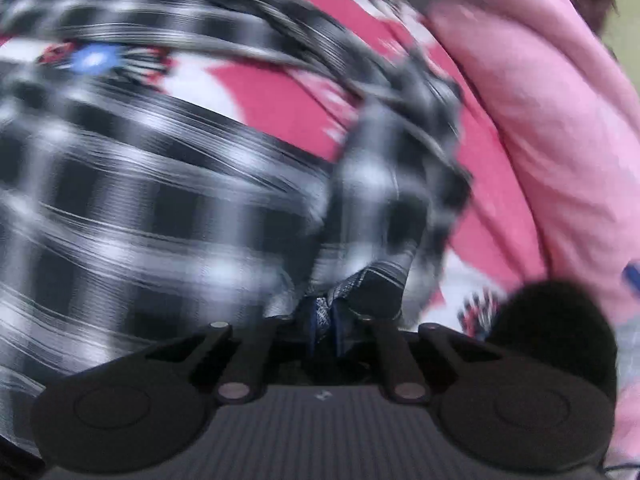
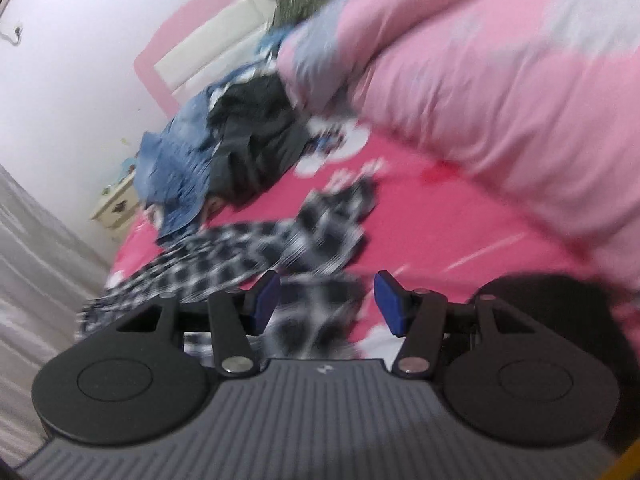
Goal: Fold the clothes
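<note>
My left fingers (image 1: 326,314) are clamped on a bunched edge of the checked shirt (image 1: 132,200), pinched at 6 o'clock in the left view so I can drag or lift that edge for a fold. Shirt spreads from there toward 9 and 12 o'clock over the red bedsheet (image 1: 280,96). Pink quilt (image 1: 532,112) heaped at 2 o'clock. My right fingers (image 2: 326,300) stand apart, holding nothing, hovering over the shirt's near part, probably lining up a second grip. In the right view, the shirt runs from 6 toward 12 o'clock; a pile of blue and dark clothes (image 2: 224,148) waits at 10 o'clock. Heavy blur, the fabric's exact shape is unclear.
</note>
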The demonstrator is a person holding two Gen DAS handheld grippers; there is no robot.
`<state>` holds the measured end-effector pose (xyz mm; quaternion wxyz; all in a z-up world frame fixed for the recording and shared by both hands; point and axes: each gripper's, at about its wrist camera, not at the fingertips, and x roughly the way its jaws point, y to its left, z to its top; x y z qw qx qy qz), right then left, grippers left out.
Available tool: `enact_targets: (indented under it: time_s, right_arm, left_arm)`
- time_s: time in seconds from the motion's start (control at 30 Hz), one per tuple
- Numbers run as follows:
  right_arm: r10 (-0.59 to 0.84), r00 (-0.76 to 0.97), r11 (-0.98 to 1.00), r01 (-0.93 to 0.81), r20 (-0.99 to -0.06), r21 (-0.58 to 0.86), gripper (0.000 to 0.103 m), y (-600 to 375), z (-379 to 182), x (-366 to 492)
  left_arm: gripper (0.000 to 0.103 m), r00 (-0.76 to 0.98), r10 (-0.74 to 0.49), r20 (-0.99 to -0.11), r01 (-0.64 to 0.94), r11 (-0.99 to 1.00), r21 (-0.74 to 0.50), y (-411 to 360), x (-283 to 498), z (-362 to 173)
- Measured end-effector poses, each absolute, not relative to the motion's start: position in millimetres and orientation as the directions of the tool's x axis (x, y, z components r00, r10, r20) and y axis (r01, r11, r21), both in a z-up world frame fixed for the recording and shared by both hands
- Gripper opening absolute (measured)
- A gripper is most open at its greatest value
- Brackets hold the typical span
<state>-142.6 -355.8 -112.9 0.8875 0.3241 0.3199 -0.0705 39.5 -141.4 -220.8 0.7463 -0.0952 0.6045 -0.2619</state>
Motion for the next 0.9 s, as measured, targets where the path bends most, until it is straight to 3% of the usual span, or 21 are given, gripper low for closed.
enact_targets:
  time_s: [0.2,0.37,0.4,0.43,0.47,0.6,0.67,0.8,0.9]
  right_arm:
    - [0.244,0.632,0.705,0.404,-0.735,0.582,0.056,-352,-169,-74]
    - [0.258,0.519,0.718,0.461,-0.815,0.521,0.057,-347,-210,-33]
    - [0.269,0.508,0.720,0.458,-0.818,0.521,0.051,-345,-217,-28]
    - [0.281,0.496,0.720,0.457,-0.822,0.522,0.020,-344,-225,-23]
    - [0.298,0.486,0.709,0.463,-0.821,0.532,0.007,-343,-227,-21]
    - [0.300,0.582,0.674,0.431,-0.756,0.600,0.003,-346,-200,-27]
    - [0.331,0.625,0.638,0.404,-0.707,0.656,0.003,-347,-186,-25]
    - [0.419,0.633,0.611,0.334,-0.651,0.718,0.004,-331,-177,0]
    - [0.510,0.611,0.598,0.254,-0.606,0.760,0.007,-311,-179,21]
  left_arm:
    - [0.006,0.155,-0.561,-0.814,0.152,0.827,-0.541,-113,60,-235]
    - [0.003,0.148,-0.574,-0.806,0.103,0.819,-0.564,-93,73,-242]
    - [0.003,0.142,-0.582,-0.801,0.094,0.813,-0.574,-90,74,-242]
    - [0.003,0.150,-0.578,-0.802,0.108,0.816,-0.567,-89,73,-239]
    - [0.004,0.167,-0.566,-0.807,0.138,0.824,-0.549,-88,71,-233]
    - [0.027,0.291,-0.508,-0.811,0.374,0.840,-0.392,-91,45,-186]
    - [0.043,0.290,-0.542,-0.789,0.506,0.787,-0.354,-106,29,-166]
    - [0.050,0.260,-0.570,-0.779,0.640,0.706,-0.303,-152,13,-153]
    - [0.044,0.295,-0.486,-0.822,0.623,0.751,-0.220,-172,17,-168]
